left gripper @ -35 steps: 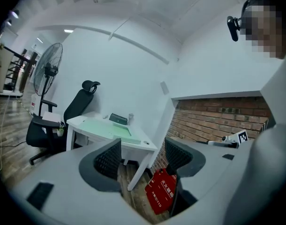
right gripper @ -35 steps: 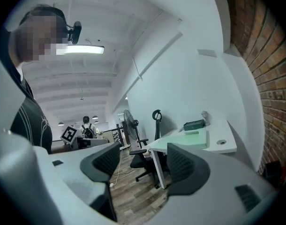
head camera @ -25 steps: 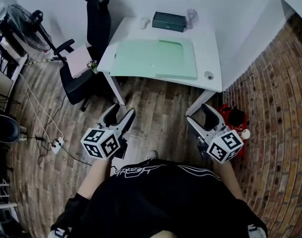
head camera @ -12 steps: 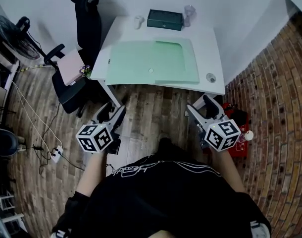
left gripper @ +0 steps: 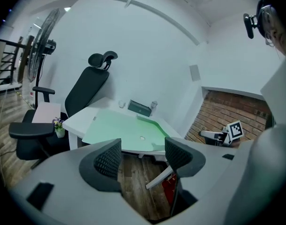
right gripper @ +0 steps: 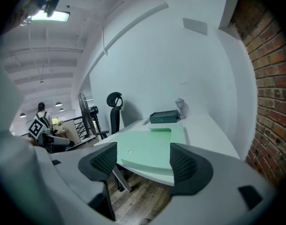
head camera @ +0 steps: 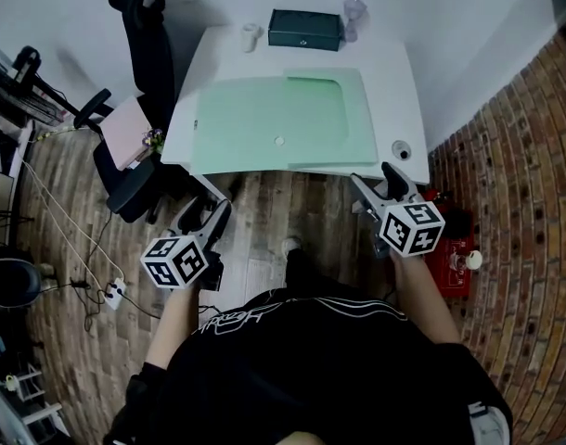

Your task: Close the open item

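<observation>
**Table ahead, chair to its left**

The table (head camera: 394,82) stands on the far side of the floor, against the wall. A mat (head camera: 264,109) lies on it, off toward its left and near sides. A small round piece (head camera: 279,141) sits on the mat close to the near edge. At the far edge stands a box (head camera: 306,29), with a small object (head camera: 250,35) just left of it and a cup (head camera: 354,12) just right. A disc (head camera: 401,149) lies at the near right corner, off the mat. An office chair (head camera: 148,54) stands left of the table. A power strip (head camera: 116,292) lies on the floor nearer and further left. The left gripper (head camera: 207,213) and right gripper (head camera: 374,176) hang near the table's near edge, well apart.
</observation>
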A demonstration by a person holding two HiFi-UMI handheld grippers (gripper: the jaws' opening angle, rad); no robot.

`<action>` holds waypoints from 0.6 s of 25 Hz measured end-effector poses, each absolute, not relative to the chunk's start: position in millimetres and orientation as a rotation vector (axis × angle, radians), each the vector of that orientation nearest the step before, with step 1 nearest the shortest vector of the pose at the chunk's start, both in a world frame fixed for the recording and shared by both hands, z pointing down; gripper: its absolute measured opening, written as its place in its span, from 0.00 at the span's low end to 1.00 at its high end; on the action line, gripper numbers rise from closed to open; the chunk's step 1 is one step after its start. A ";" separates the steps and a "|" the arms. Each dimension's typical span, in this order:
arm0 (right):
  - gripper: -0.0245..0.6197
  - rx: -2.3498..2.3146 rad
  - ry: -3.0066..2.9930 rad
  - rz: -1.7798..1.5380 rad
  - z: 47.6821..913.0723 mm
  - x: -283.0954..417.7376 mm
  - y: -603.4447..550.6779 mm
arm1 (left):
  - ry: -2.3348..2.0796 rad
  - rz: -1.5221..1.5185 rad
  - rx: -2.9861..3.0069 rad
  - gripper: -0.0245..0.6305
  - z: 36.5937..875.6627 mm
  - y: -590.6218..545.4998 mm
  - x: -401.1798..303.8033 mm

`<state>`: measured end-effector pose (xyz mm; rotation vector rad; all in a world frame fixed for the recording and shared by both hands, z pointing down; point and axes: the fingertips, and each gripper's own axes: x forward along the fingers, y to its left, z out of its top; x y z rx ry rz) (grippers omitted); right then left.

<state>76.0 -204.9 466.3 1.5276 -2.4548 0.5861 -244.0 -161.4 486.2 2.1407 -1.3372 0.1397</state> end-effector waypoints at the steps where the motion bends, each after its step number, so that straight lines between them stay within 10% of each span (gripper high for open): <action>1: 0.56 1.539 -2.436 0.597 472.2 79.4 -214.3 | -1.339 0.148 2.138 0.48 487.1 -166.2 -244.6; 15: 0.56 1.606 -2.174 0.654 555.9 104.7 -328.5 | -1.379 0.201 2.061 0.48 504.1 -244.0 -261.2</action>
